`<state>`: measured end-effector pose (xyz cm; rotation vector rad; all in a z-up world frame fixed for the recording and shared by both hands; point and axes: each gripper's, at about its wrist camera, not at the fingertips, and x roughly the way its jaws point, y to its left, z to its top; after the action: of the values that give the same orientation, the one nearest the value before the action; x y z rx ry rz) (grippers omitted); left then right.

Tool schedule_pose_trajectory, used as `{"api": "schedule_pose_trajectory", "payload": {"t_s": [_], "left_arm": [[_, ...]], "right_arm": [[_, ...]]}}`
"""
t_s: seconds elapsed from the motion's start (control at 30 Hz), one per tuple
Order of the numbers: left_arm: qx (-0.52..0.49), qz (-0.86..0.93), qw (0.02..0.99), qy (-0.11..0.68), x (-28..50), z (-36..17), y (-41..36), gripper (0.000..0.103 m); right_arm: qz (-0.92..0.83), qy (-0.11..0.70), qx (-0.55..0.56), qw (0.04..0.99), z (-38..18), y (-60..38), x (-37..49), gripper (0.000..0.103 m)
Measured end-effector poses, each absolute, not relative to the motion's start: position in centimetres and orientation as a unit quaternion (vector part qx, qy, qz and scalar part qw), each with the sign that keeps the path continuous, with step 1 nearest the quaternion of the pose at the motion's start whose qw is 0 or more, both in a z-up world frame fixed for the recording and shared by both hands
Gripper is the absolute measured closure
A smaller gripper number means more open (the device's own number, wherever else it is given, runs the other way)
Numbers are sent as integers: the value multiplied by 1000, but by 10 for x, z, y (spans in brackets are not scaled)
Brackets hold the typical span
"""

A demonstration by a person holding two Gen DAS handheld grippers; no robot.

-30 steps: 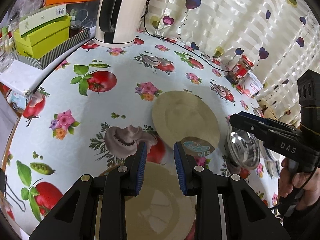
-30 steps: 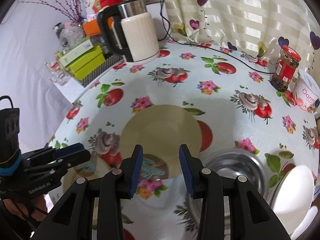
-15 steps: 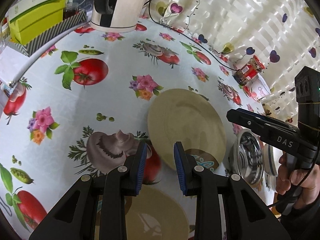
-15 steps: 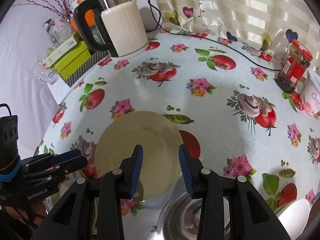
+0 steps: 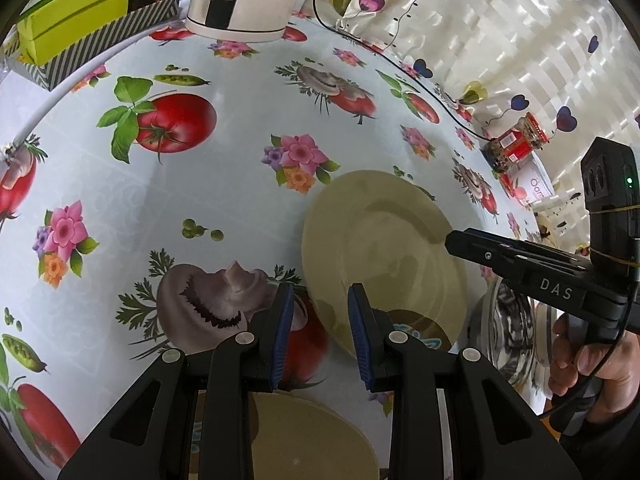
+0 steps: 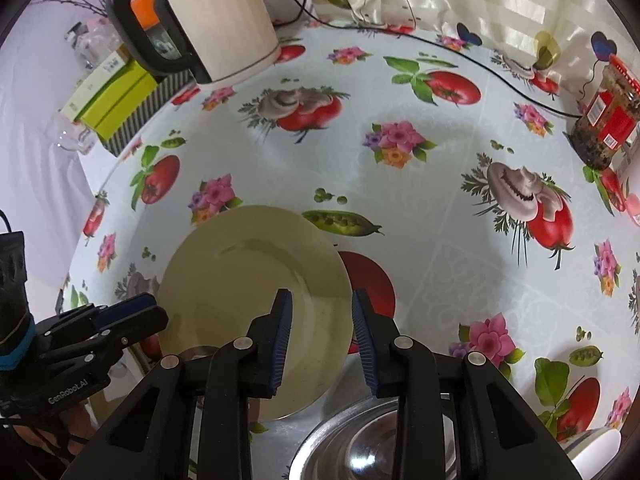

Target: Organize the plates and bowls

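Both of my grippers have pushed forward since a second ago, so the cream plate [image 6: 256,296] now fills more of each view and the kettle [image 6: 224,20] looms at the top edge. Taking that plate as my landmark: nearest me, the left gripper [image 5: 320,328] hangs with its jaws apart and nothing between them, just short of the plate's near rim, and I judge I'm lining it up for a rim grasp. Below it a second plate [image 5: 316,436] lies partly hidden under the gripper's frame. The right gripper [image 6: 322,334] is likewise spread and empty, hovering over the plate's near-right edge, probably waiting its turn. Just right of the plate sits the steel bowl [image 6: 376,444], cut off by the frame and the gripper body; something white beyond it is too cropped to identify. Well beyond the plate stand the jar [image 6: 604,120] and the kettle on the printed tablecloth [image 6: 420,184].
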<state>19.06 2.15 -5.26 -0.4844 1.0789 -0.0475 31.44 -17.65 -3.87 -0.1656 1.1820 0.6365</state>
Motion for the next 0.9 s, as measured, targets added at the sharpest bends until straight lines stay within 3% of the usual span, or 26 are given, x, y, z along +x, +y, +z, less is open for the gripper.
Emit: {"api": "schedule_pose_trajectory", "payload": {"t_s": [0.9], "left_arm": [[-232, -32, 829, 509, 197, -54, 18, 74]], "right_arm": [[287, 572, -82, 764, -52, -171, 320, 77]]}}
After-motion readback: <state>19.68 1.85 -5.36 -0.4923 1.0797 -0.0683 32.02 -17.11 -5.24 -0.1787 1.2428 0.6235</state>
